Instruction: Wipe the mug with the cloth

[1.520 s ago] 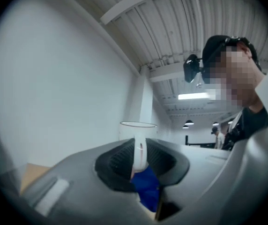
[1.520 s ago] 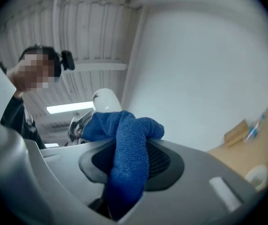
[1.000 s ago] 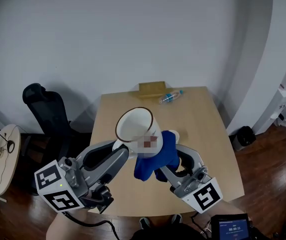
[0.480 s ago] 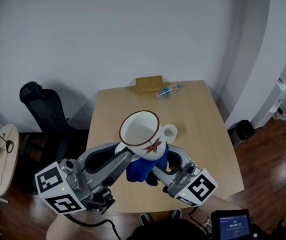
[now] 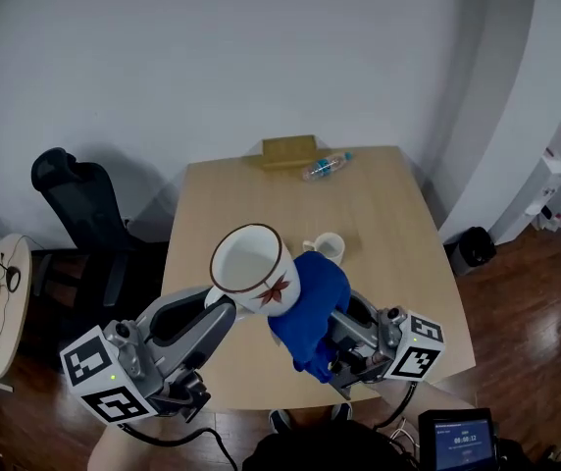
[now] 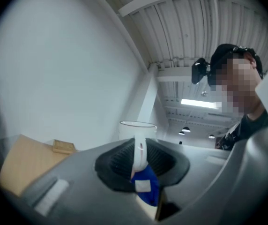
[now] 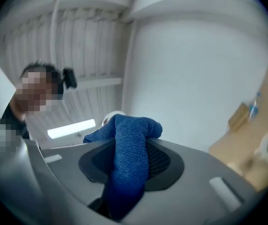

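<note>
my left gripper point(image 5: 224, 300) pointing level, jaws pinched on the mug point(image 5: 249, 261) handle, my right gripper point(image 5: 331, 330) tilted upward, jaws clamped on the cloth point(image 5: 310, 292)

Right tongs point(image 7: 131, 167) clamp blue cloth point(image 7: 130, 128).

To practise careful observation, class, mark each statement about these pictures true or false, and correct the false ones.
1. The left gripper is shut on the mug, at its handle. True.
2. The cloth is red. False: it is blue.
3. A bottle lies on the table. True.
4. The right gripper is empty. False: it grips the cloth.
5. The mug stands on the table. False: it is held up above it, tilted.
</note>
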A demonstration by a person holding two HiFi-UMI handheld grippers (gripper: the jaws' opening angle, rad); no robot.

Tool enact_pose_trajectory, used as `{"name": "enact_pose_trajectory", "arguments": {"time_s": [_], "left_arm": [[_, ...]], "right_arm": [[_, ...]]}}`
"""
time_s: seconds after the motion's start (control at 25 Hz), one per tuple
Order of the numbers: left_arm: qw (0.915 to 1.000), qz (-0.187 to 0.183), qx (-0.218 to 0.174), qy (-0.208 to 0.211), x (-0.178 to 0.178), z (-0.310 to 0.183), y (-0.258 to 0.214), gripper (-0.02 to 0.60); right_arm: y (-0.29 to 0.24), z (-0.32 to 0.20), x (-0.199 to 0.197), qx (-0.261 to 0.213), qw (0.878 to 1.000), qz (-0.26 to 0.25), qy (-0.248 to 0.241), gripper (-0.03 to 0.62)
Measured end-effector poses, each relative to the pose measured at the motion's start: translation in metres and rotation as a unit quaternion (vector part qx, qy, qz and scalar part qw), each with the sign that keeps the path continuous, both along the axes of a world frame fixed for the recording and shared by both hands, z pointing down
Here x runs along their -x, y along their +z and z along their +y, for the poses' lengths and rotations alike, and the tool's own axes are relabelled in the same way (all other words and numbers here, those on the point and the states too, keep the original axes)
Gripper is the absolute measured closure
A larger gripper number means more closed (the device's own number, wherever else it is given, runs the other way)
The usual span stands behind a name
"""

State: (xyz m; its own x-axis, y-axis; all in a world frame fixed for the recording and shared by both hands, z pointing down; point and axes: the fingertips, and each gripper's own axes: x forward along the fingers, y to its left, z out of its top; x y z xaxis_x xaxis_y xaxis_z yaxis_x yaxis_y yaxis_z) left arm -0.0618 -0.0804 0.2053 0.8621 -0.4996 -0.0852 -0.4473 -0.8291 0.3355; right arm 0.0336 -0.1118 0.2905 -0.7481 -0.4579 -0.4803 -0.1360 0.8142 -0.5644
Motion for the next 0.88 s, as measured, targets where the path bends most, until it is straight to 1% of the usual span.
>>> {"name": "enact_pose_trajectory", "arguments": {"time_s": [0.04,0.08,0.12,0.16,0.2,0.24,0.4,0.48,0.56,0.68,0.76,0.88], "left_arm": [[1.0,0.007,0.002,0.006,-0.001,0.005,0.0,0.515],[0.9998,0.014,0.003,0.012,-0.003,0.009,0.0,0.515],[0.9997,0.019,0.001,0.016,-0.005,0.012,0.0,0.515],[0.9997,0.019,-0.002,0.018,-0.009,0.015,0.001,0.515],[0.9997,0.017,-0.006,0.017,-0.013,0.016,0.002,0.515],[0.9998,0.012,-0.01,0.015,-0.017,0.016,0.004,0.515],[0.9998,-0.012,-0.015,-0.006,-0.024,0.01,0.016,0.515],[0.9994,-0.024,-0.016,-0.021,-0.018,0.005,0.022,0.515],[0.9989,-0.031,-0.012,-0.032,-0.012,0.001,0.03,0.515],[0.9985,-0.034,-0.002,-0.044,-0.004,-0.003,0.04,0.515],[0.9977,-0.04,-0.002,-0.055,0.002,-0.007,0.043,0.515],[0.9948,-0.061,-0.008,-0.08,0.014,-0.015,0.05,0.515]], "right_arm": [[0.003,-0.006,-0.003,0.053,0.996,-0.07,-0.034,0.452],[0.005,-0.01,-0.002,0.104,0.983,-0.138,-0.067,0.451],[0.009,-0.013,0.001,0.145,0.966,-0.193,-0.094,0.453],[0.014,-0.015,0.007,0.173,0.953,-0.224,-0.112,0.453],[0.02,-0.014,0.013,0.19,0.946,-0.234,-0.122,0.453],[0.026,-0.012,0.02,0.2,0.943,-0.232,-0.128,0.453],[0.042,0.001,0.047,0.222,0.942,-0.206,-0.147,0.453],[0.047,0.007,0.056,0.225,0.944,-0.185,-0.152,0.453],[0.054,0.013,0.061,0.221,0.95,-0.158,-0.155,0.453],[0.062,0.022,0.06,0.204,0.957,-0.125,-0.162,0.453],[0.067,0.027,0.054,0.19,0.963,-0.103,-0.163,0.453],[0.068,0.031,0.038,0.189,0.964,-0.098,-0.161,0.453]]}}
